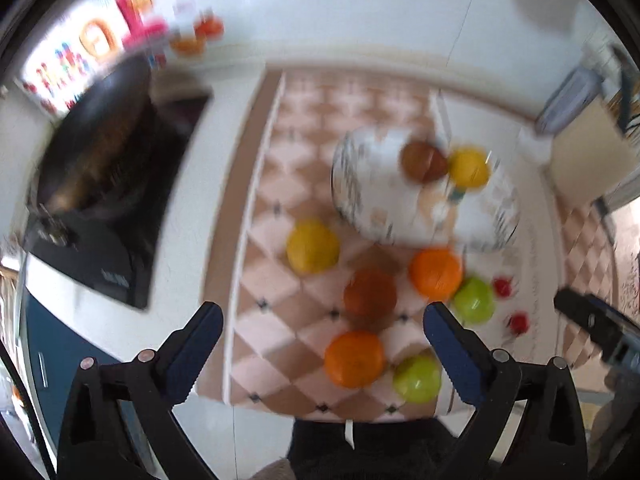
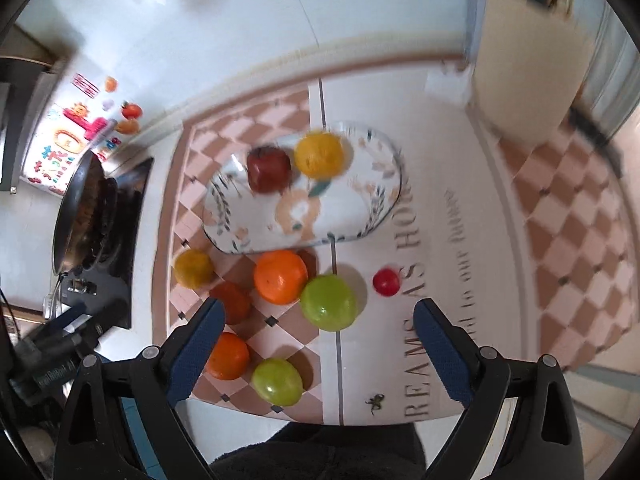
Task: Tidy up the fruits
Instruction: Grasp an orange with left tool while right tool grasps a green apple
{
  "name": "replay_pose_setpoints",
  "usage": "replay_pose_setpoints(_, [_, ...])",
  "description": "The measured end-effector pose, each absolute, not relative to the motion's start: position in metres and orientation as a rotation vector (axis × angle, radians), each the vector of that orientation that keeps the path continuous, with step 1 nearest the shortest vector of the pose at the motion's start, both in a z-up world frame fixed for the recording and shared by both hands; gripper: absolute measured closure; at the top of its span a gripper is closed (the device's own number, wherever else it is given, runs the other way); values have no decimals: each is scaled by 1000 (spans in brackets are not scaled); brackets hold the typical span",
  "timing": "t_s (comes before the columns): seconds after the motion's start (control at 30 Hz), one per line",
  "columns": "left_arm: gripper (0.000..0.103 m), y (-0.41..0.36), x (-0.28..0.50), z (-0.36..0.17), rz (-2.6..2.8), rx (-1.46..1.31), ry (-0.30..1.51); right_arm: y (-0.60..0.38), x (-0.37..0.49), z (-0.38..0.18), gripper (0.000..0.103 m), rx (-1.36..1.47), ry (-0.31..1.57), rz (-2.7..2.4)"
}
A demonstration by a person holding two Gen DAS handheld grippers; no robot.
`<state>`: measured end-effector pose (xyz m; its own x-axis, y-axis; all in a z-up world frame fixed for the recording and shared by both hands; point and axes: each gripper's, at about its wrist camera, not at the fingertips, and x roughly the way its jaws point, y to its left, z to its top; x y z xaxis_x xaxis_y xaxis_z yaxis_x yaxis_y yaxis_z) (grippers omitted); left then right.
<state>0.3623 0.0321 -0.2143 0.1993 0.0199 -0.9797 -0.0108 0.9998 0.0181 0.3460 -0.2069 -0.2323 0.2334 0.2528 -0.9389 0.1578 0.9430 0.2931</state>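
A patterned plate (image 2: pixel 360 200) (image 1: pixel 360 192) lies on the checkered mat and holds a dark red fruit (image 2: pixel 269 170) (image 1: pixel 424 162) and a yellow fruit (image 2: pixel 319 155) (image 1: pixel 469 168). Nearer me on the mat lie a yellow fruit (image 2: pixel 193 269) (image 1: pixel 313 245), a brown-red fruit (image 2: pixel 234 302) (image 1: pixel 370 292), two oranges (image 2: pixel 280 277) (image 2: pixel 228 355) (image 1: pixel 435 272) (image 1: pixel 354 359), two green fruits (image 2: pixel 329 303) (image 2: pixel 277 381) (image 1: pixel 474 300) (image 1: pixel 417 379) and a small red fruit (image 2: pixel 386 282) (image 1: pixel 503 287). My left gripper (image 1: pixel 322 316) and right gripper (image 2: pixel 318 312) are open and empty, above the loose fruits.
A black pan (image 1: pixel 96 136) (image 2: pixel 80 208) sits on a black cooktop (image 1: pixel 100 264) at the left. A beige box (image 2: pixel 528 60) (image 1: pixel 584 152) stands at the back right. The white wall carries colourful stickers (image 1: pixel 100 36). A second small red fruit (image 1: pixel 519 322) lies at the right.
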Motion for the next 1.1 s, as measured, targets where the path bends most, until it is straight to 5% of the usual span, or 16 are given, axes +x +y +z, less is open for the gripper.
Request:
replay_pose_setpoints(0.27, [1, 27, 354, -300, 3, -2, 1607, -184, 373, -324, 19, 307, 1502, 132])
replay_pose_setpoints(0.43, [1, 22, 351, -326, -19, -10, 1678, -173, 378, -355, 40, 261, 1576, 169])
replay_pose_setpoints(0.67, [4, -3, 345, -350, -104, 38, 1737, -189, 347, -354, 40, 202, 1624, 125])
replay_pose_setpoints(0.7, [8, -7, 343, -353, -112, 51, 1738, -193, 342, -355, 40, 207, 1628, 115])
replay_pose_setpoints(0.77, [41, -12, 339, -360, -123, 87, 1761, -199, 334, -355, 40, 242, 1627, 110])
replay_pose_setpoints(1.1, [41, -5, 335, -359, -93, 131, 1712, -222, 327, -358, 33, 347, 1621, 84])
